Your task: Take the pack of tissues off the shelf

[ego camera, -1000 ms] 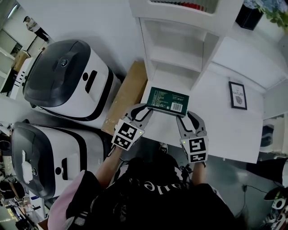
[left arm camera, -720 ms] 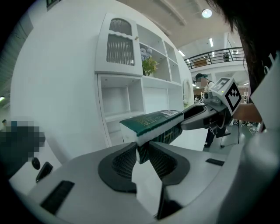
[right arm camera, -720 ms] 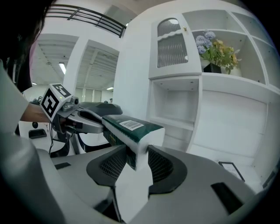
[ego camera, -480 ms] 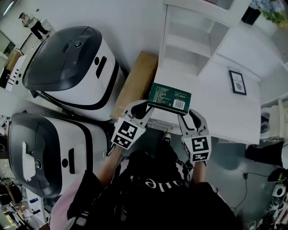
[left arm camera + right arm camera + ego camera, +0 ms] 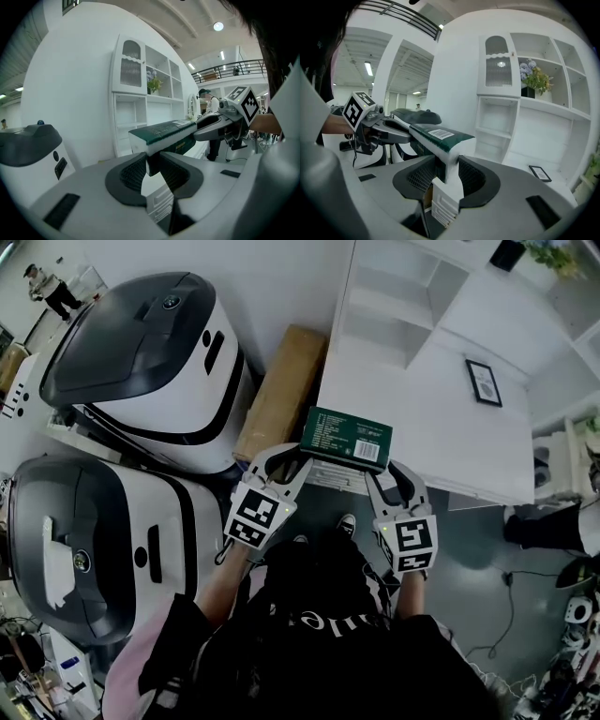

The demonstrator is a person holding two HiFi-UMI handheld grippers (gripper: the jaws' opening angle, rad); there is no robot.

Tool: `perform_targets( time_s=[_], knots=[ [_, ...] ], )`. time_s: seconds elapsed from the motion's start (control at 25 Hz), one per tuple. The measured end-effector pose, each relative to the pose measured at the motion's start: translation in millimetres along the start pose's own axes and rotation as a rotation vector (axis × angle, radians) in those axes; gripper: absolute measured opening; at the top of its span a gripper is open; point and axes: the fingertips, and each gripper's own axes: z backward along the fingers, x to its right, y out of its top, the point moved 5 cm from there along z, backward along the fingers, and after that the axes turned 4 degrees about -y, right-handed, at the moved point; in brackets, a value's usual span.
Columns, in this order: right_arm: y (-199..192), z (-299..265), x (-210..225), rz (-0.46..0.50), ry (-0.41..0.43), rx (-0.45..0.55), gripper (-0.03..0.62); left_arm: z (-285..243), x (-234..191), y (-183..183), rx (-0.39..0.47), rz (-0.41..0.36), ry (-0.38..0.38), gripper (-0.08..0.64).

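The pack of tissues (image 5: 346,436), dark green with a white barcode label, hangs level in the air between my two grippers. My left gripper (image 5: 296,459) is shut on its left end and my right gripper (image 5: 387,471) on its right end. In the left gripper view the pack (image 5: 165,133) runs away from the left gripper's (image 5: 152,162) jaws towards the right gripper (image 5: 220,124). In the right gripper view the right gripper (image 5: 446,171) pinches the pack's (image 5: 437,136) white end. The white shelf unit (image 5: 405,298) stands beyond, apart from the pack.
Two large white-and-grey machines (image 5: 141,357) (image 5: 94,540) stand at the left. A cardboard box (image 5: 281,390) leans between them and the low white cabinet (image 5: 441,442), which bears a picture frame (image 5: 484,382). Flowers (image 5: 533,78) sit on an upper shelf.
The pack and both grippers have drawn back from the shelf unit, which now lies farther off at the upper right. Both grips on the pack are unchanged.
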Motion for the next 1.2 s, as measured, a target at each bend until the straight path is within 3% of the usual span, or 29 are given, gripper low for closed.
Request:
perform_targets(
  time_s=[0.36,1.2],
  knots=[
    [-2,36,-5,-0.006,-0.009,0.026,0.178,17,29,8,0.030,-0.004,0.004,0.098],
    [-38,145,22,-0.005,0.043,0.066,0.176,30,151,29,0.016,0.008,0.072,0.098]
  ],
)
